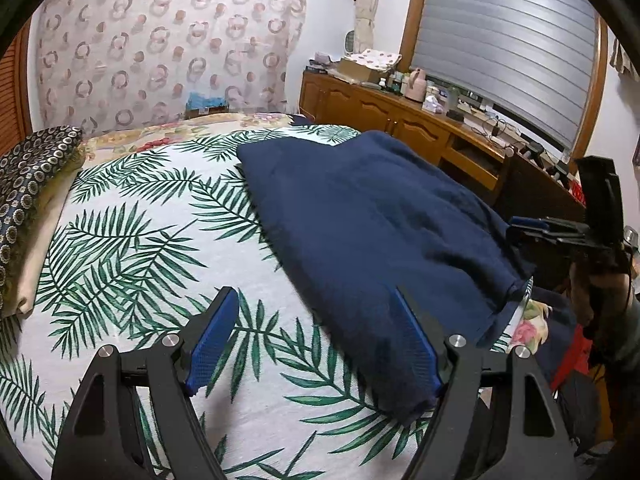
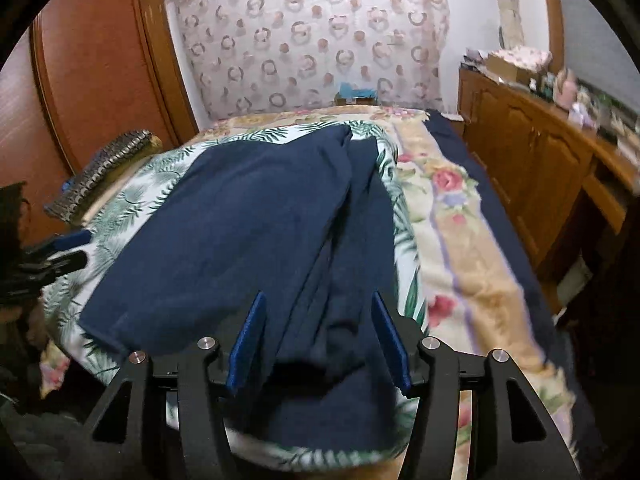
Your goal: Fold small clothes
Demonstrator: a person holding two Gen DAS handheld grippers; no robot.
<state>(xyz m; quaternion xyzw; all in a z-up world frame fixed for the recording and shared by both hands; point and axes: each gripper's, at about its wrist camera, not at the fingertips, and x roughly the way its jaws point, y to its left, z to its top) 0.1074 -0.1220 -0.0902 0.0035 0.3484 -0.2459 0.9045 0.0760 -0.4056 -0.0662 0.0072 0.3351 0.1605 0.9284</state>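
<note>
Navy garment point(image 1: 360, 232) lies folded on palm-leaf sheet point(image 1: 132, 240) over floral blanket point(image 2: 452, 216); left gripper point(image 1: 316, 320) jaws wide, right gripper point(image 2: 318, 320) jaws wide over near hem; wooden cabinets point(image 1: 384, 116) right, patterned curtain point(image 1: 168, 40) far

Palm-leaf sheet point(image 1: 160, 240), wooden cabinet point(image 1: 380, 112), patterned pillow point(image 1: 28, 184)

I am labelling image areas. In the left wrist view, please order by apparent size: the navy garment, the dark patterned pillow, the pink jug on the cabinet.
1. navy garment, by far the largest; it also lies nearest the camera.
2. dark patterned pillow, cut off at the left edge.
3. pink jug, small and far back on the wooden cabinet.
</note>
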